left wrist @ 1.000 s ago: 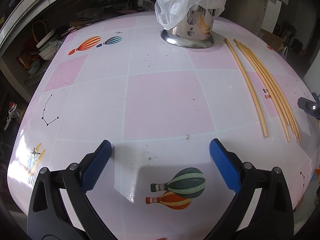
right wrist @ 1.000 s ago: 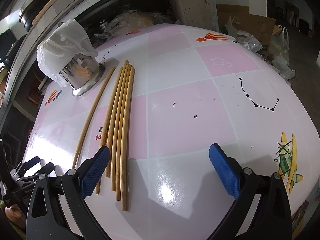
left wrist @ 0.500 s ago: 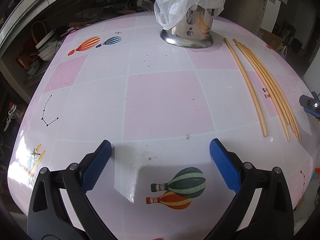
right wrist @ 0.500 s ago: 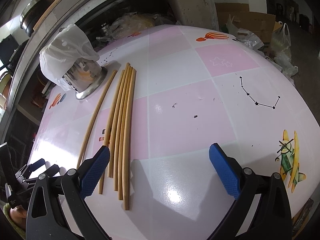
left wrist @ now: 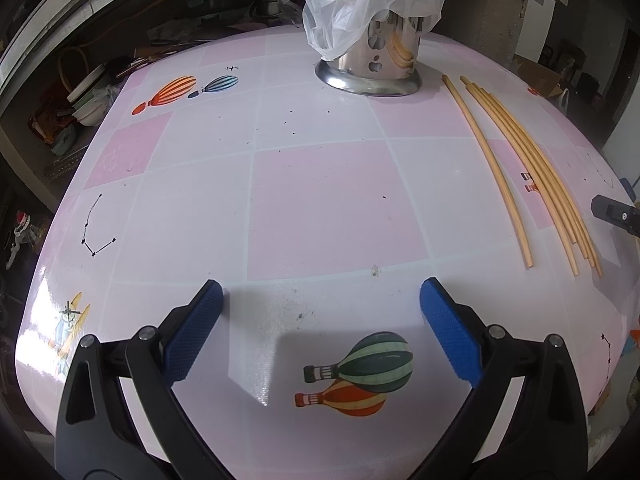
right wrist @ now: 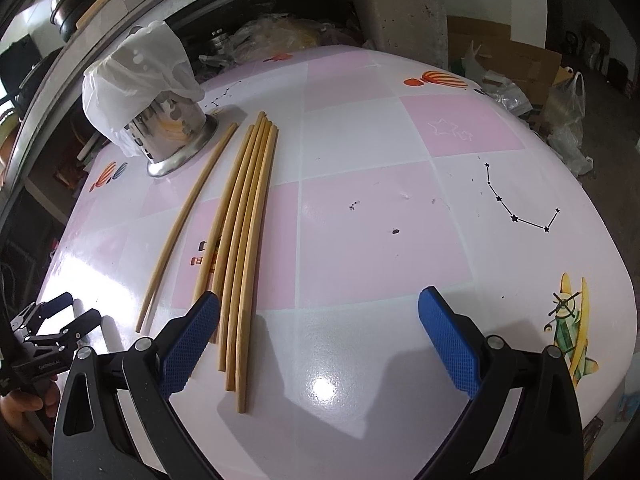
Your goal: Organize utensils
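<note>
Left gripper [left wrist: 320,312] fingers wide, empty. Right gripper [right wrist: 318,320] fingers wide, empty, near chopsticks [right wrist: 244,232] beside steel holder [right wrist: 176,132].

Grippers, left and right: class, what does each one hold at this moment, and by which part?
Nothing is held. The left gripper and right gripper are both open and empty; the chopsticks lie loose on the table.

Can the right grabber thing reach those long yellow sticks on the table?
Probably yes. The right hand-held gripper is open, and the chopsticks lie flat just ahead of its left finger, with nothing on top or in between.
</note>
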Demonstrator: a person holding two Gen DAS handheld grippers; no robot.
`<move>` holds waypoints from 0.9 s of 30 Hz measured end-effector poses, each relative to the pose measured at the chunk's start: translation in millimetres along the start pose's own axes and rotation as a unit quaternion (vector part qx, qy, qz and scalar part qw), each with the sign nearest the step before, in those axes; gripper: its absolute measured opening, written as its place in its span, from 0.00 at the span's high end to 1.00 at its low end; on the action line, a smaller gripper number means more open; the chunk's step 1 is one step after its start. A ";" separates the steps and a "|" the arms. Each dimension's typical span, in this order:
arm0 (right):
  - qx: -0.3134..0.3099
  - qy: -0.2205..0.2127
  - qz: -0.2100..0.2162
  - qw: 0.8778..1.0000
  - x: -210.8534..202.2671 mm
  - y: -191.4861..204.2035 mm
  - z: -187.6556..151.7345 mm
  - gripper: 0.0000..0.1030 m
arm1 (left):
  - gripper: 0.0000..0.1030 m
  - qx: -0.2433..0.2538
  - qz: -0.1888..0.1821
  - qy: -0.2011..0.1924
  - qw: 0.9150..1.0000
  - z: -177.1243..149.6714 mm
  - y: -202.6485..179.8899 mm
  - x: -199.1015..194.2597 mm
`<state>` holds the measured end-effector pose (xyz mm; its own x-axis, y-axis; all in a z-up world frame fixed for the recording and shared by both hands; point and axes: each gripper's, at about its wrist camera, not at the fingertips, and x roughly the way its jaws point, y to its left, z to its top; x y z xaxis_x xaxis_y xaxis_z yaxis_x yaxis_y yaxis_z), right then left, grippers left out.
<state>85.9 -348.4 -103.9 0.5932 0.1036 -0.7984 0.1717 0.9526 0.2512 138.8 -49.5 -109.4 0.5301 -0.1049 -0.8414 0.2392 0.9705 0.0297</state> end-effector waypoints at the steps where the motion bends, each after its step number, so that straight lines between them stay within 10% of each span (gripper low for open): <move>1: 0.000 -0.005 0.004 1.000 -2.2 -0.1 0.2 0.06 | 0.07 0.003 -0.002 -0.001 1.000 0.3 -0.1 -1.0; 14: -0.017 -0.087 0.025 0.996 -39.6 -6.5 8.1 0.12 | 0.08 0.067 -0.101 -0.101 0.987 38.5 -47.5 -31.6; 27: -0.011 -0.074 0.024 0.997 -32.9 -10.0 11.3 0.21 | 0.63 0.126 -0.134 -0.034 0.982 81.0 -108.2 19.2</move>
<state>73.5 -364.5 -73.9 0.7103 0.1073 -0.6957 0.1241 0.9538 0.2738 189.0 -174.1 -85.1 0.4726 -0.3719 -0.7990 0.5671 0.8223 -0.0473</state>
